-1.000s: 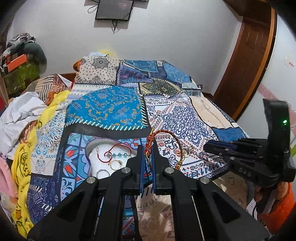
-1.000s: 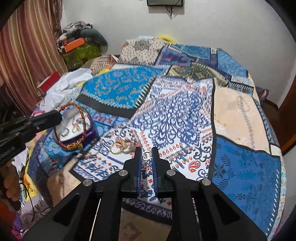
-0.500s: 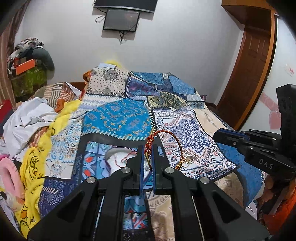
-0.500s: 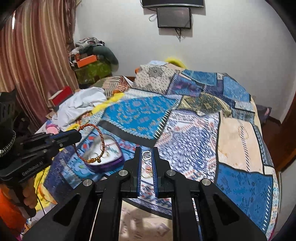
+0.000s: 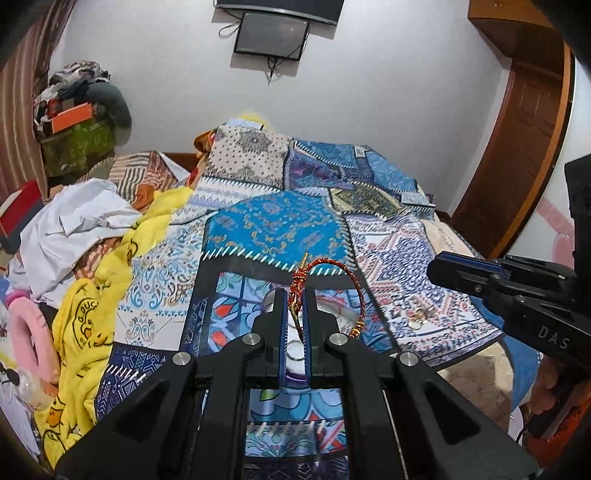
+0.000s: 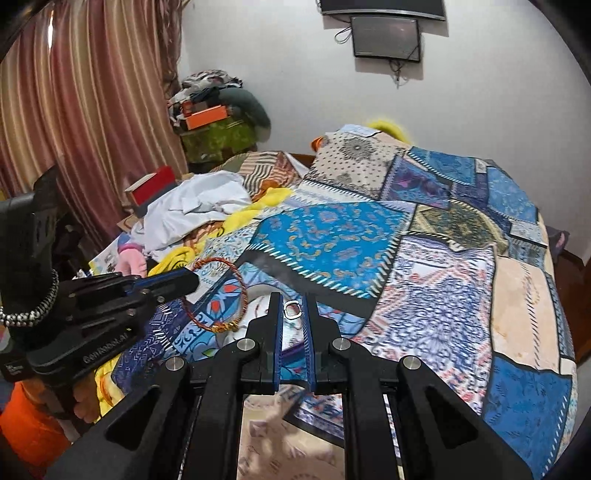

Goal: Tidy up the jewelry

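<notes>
The left gripper (image 5: 295, 295) is pinching a red cord bracelet (image 5: 332, 288); the right gripper (image 6: 293, 306) is pinching a small ring (image 6: 293, 308). Both are hanging above the tray (image 5: 328, 314) near the bed's (image 5: 280, 229) front edge. More rings (image 5: 419, 317) are waiting on the bedspread, so sorting is partway.

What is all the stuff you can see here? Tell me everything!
Bracelet: one, red-gold cord, held up by the left gripper.
Ring: one, silver, between the right gripper's jaws.
Tray: one, white, on the quilt, below the bracelet.
Loose rings: a few, gold, on the quilt right of the tray.
Quilt: one, blue patchwork, covering the bed.
Clothes: a pile, white, yellow, pink, bed's left side.
Screen: one, dark, on the wall.
Curtain: one, striped pink, far left.
Door: one, brown, right.
Left gripper: black.
Right gripper: black.
</notes>
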Tool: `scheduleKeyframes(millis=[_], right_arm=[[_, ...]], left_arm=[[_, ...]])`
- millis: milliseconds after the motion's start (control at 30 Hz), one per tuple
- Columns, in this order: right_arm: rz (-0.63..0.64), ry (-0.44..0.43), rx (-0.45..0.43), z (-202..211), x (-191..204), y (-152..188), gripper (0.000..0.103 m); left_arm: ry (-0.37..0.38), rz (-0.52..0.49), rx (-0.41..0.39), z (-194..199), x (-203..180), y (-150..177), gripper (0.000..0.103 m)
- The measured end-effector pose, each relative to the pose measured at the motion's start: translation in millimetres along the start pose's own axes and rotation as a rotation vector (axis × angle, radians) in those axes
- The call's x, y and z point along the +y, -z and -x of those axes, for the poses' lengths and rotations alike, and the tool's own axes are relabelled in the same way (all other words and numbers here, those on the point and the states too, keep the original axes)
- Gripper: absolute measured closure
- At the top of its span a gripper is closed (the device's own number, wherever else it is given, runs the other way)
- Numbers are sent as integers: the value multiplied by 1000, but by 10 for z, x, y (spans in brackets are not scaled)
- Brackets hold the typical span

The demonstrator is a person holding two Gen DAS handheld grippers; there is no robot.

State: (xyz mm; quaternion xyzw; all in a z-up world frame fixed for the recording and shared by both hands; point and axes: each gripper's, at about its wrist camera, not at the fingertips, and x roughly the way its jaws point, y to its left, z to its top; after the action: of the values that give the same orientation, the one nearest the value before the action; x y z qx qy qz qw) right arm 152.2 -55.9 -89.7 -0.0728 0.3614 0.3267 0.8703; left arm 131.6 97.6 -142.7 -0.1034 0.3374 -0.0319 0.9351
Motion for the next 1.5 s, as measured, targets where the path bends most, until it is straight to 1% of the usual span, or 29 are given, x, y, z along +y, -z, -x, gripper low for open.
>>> scheduleKeyframes(millis=[233,433,667,967,1200,1367,1500], right_arm=[[-3,-23,56,-269,32,41,94],[-20,-39,100,-443,6,101,94],[-13,-66,136,-575,59,133,94],[11,-93,180,-734,156,175,94],[12,-102,207,-825,184,208,94],[25,-103,224,-870,209,225,94],[29,-105,240,-904,219,242,94]], left_arm=[[14,6,58,-255,99,105,97],[27,-8,106,-483,88,163,97],[47,-25,128,-618,70,166,97],[52,-6,134,-559,148,167,97],[54,-22,143,-532,146,200,97],[36,-18,133,-481,175,199,96],[23,-11,127,-439,213,187,93]])
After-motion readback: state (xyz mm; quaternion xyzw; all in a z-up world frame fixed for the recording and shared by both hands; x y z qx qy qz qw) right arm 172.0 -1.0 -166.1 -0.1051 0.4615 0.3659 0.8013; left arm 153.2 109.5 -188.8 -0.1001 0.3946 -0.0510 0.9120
